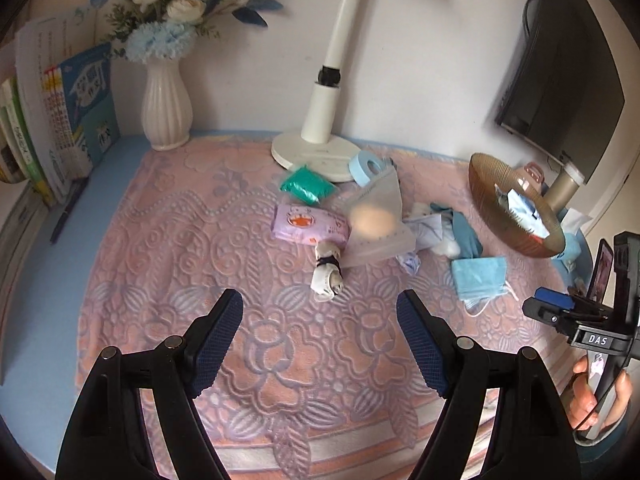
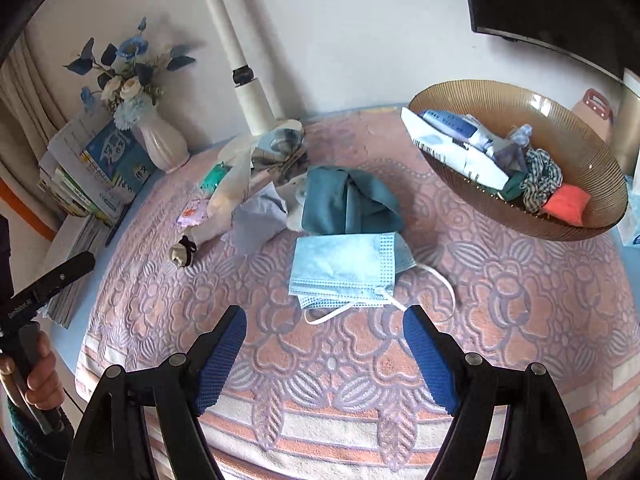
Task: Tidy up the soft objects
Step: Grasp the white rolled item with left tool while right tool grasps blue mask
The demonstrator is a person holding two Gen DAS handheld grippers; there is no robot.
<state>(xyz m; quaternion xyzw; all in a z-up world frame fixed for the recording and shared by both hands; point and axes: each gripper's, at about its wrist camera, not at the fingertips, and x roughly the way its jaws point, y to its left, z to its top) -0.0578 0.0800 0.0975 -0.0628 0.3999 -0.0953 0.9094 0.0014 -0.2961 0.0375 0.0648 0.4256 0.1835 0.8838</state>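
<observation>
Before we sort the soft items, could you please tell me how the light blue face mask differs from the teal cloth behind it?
The light blue face mask lies flat and folded; the teal cloth is bunched up. The mask has white ear loops; the cloth has none. Both rest on the pink blanket, outside the bowl.

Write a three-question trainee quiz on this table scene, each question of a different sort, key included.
1. True or false: the ribbed amber glass bowl is empty.
2. Which item lies nearest the right gripper? A) folded light-blue face mask B) white ribbed vase C) lilac tissue pack
3. Fill in: both the right gripper and the left gripper hold ____.

Key: 1. False; it holds packets, a checked scrunchie and a coral pouch. 2. A. 3. Nothing; both sets of jaws stand open over the pink embossed cloth.
</observation>
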